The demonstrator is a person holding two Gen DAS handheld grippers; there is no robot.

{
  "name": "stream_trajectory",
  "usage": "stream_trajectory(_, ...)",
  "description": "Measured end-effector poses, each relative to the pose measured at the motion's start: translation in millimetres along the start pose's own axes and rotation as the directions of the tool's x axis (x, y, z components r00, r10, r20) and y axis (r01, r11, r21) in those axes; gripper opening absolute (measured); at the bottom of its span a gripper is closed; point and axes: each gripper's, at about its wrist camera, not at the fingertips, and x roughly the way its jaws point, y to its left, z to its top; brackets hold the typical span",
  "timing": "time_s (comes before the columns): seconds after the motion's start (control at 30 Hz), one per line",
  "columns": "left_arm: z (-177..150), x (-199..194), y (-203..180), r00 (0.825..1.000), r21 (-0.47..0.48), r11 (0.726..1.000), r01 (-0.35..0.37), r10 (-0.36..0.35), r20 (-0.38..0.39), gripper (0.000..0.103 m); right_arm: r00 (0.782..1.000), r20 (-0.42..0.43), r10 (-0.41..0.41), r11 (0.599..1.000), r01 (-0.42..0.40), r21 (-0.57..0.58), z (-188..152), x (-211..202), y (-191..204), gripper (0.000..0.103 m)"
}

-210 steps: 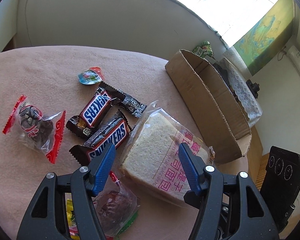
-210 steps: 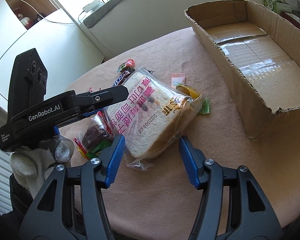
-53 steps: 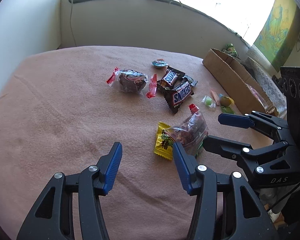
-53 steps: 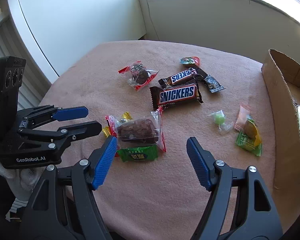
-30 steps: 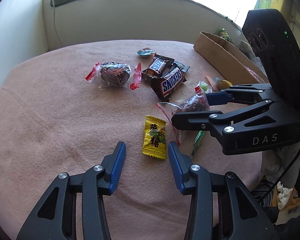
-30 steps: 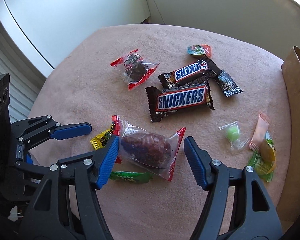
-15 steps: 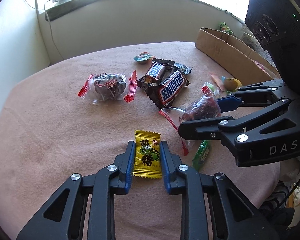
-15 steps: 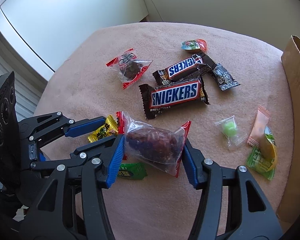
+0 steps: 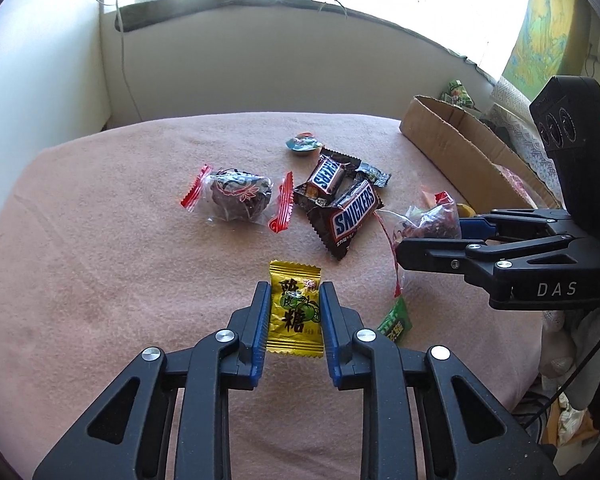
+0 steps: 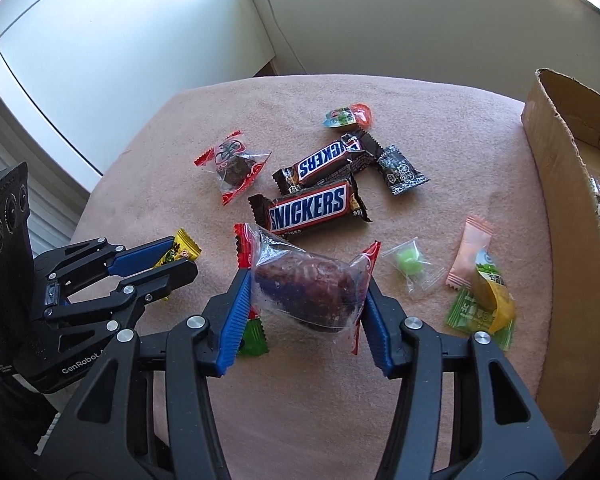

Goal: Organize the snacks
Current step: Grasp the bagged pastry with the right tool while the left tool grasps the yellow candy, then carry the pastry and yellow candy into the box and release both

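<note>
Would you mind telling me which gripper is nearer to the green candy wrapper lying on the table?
Right. The right gripper holds the cake packet almost over the green candy wrapper; the left gripper, shut on the yellow candy, sits farther away.

"SNICKERS" reads clear in white on blue across the large Snickers bar [image 10: 314, 208], and again, upside down, on the smaller Snickers bar [image 10: 324, 162] just behind it. In the left wrist view "DAS" stands in pale letters on the black body of the right gripper [image 9: 428, 236]. In the right wrist view "GenRobot" shows on the body of the left gripper [image 10: 168, 262]. The yellow candy [image 9: 296, 308] carries large black Chinese characters, 陈皮糖. The green sachet [image 9: 396, 322] bears white characters, too small to read.
</note>
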Motion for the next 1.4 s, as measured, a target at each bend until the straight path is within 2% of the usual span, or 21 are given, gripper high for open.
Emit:
stream_trajectory(0.33,31.3,-3.3,-16.5,0.997,0.002,0.999,0.050,-0.050,0.059,0.022,0.995,0.095,-0.033,0.999,0.029,0.039,12.1,-36.0,-18.3,0.054)
stream_trajectory(0.73,81.7,10.2,-61.1,0.982,0.028,0.988,0.152,-0.154,0.112,0.022,0.969,0.210,-0.128,0.985,0.099,0.141,29.1,-94.2,-82.6,0.054)
stream_trajectory(0.97,109.3,28.2,-88.4,0.971,0.037,0.977,0.208,-0.211,0.115,0.022,0.954,0.231,-0.194,0.971,0.154,0.182,33.0,-110.6,-118.6,0.054)
stream_trajectory(1.4,149.8,69.1,-157.4,0.966,0.141,0.963,0.228,-0.242,0.087,0.022,0.927,0.205,-0.313,0.928,0.253,0.273,48.0,-118.5,-192.3,0.054)
